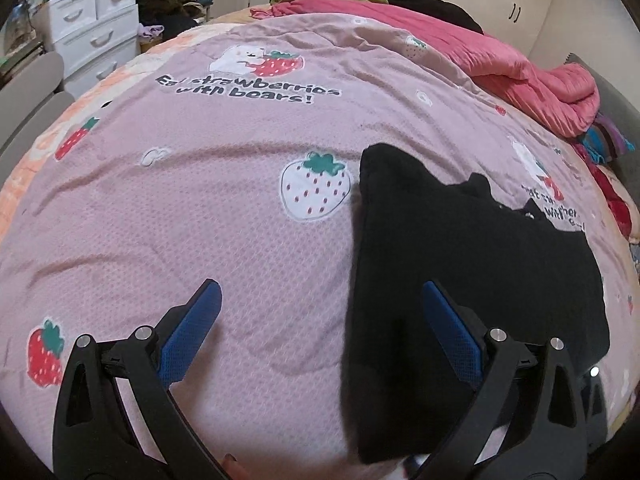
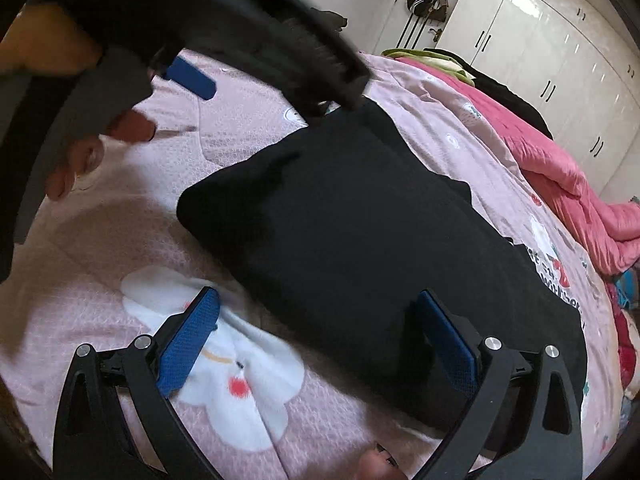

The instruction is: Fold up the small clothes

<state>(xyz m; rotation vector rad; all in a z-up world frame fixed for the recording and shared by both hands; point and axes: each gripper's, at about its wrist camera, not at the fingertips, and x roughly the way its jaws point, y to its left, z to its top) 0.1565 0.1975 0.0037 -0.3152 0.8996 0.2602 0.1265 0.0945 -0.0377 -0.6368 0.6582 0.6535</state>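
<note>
A small black garment [image 1: 460,248] lies flat on the pink bedspread [image 1: 200,208], its left edge straight. My left gripper [image 1: 320,292] is open above that edge: the right blue pad [image 1: 452,332] is over the black cloth and the left pad [image 1: 192,336] over bare bedspread, with nothing held. In the right wrist view the same garment [image 2: 360,232] fills the middle. My right gripper [image 2: 316,296] is open at its near edge, one pad over the cloth and one over a white bear print [image 2: 240,380]. The left gripper [image 2: 270,100] appears blurred at the garment's far corner.
A bunched pink quilt [image 1: 520,60] and piled clothes run along the bed's far right side. White drawers [image 1: 92,36] stand beyond the bed at the left. White wardrobe doors [image 2: 540,52] line the wall. A person's hand [image 2: 80,152] holds the left gripper.
</note>
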